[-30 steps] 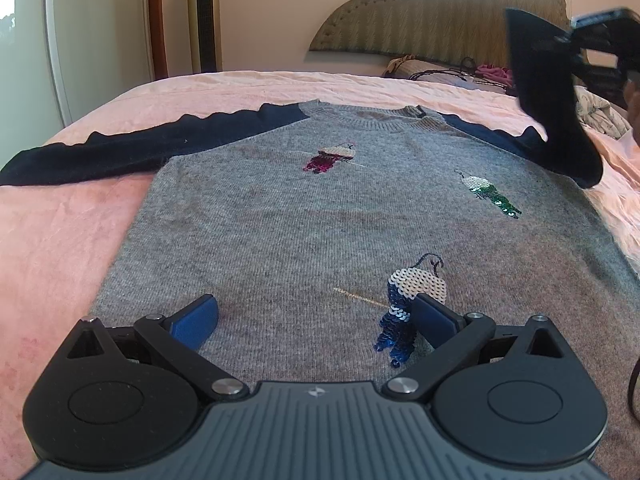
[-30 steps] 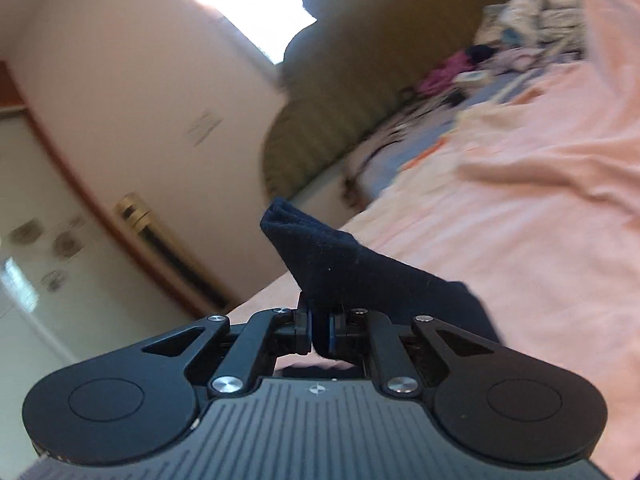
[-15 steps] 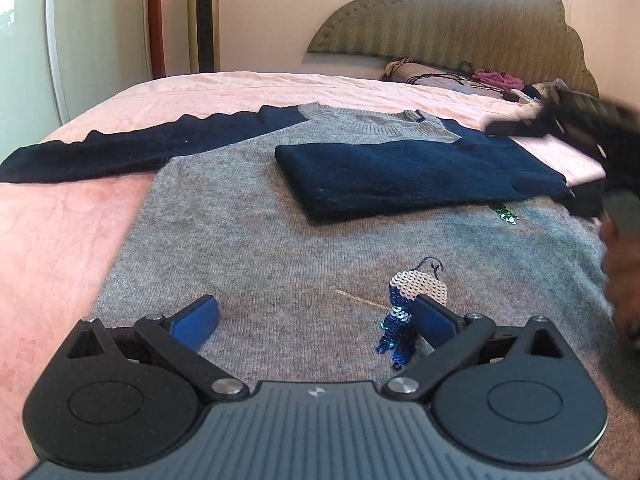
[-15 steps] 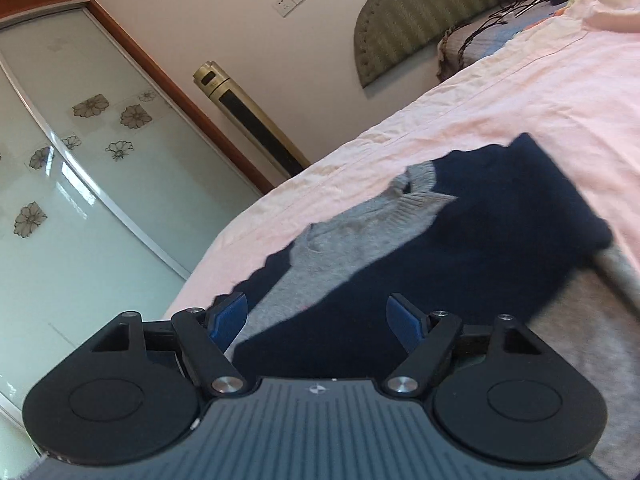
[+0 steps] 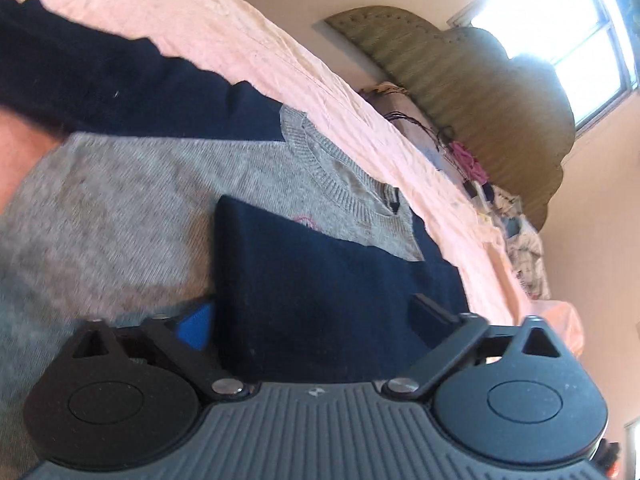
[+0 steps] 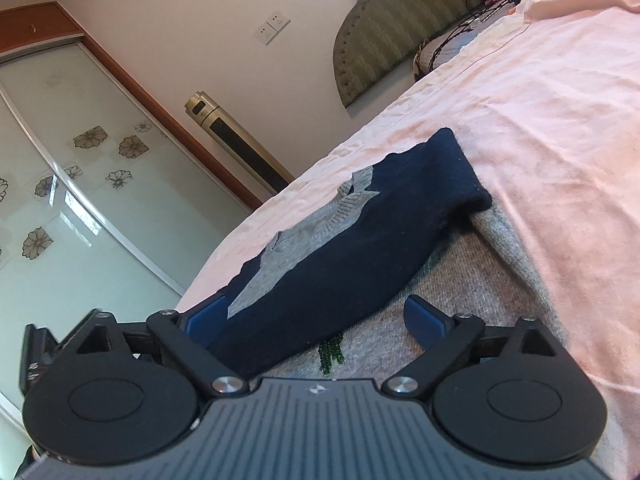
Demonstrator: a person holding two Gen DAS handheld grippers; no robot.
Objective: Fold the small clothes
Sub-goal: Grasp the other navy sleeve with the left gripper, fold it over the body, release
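Observation:
A grey knit sweater (image 5: 120, 208) with navy sleeves lies flat on the pink bedsheet (image 5: 280, 52). Its right navy sleeve (image 5: 320, 280) lies folded across the chest; it also shows in the right wrist view (image 6: 360, 248). The other navy sleeve (image 5: 100, 80) stretches out to the left. My left gripper (image 5: 316, 316) is open and empty, low over the folded sleeve. My right gripper (image 6: 320, 316) is open and empty, over the sweater's grey body (image 6: 480, 280) beside a green sequin patch (image 6: 331, 354).
A padded headboard (image 5: 480, 80) with clothes and cables (image 5: 468, 160) stands at the bed's far end. A glass wardrobe door (image 6: 60, 200) and a gold tower fan (image 6: 236, 144) stand beyond the bed. Pink sheet (image 6: 560, 120) lies to the right of the sweater.
The right gripper laid the navy sleeve across the chest, let go and opened. The left gripper moved forward from the hem toward the folded sleeve and tilted.

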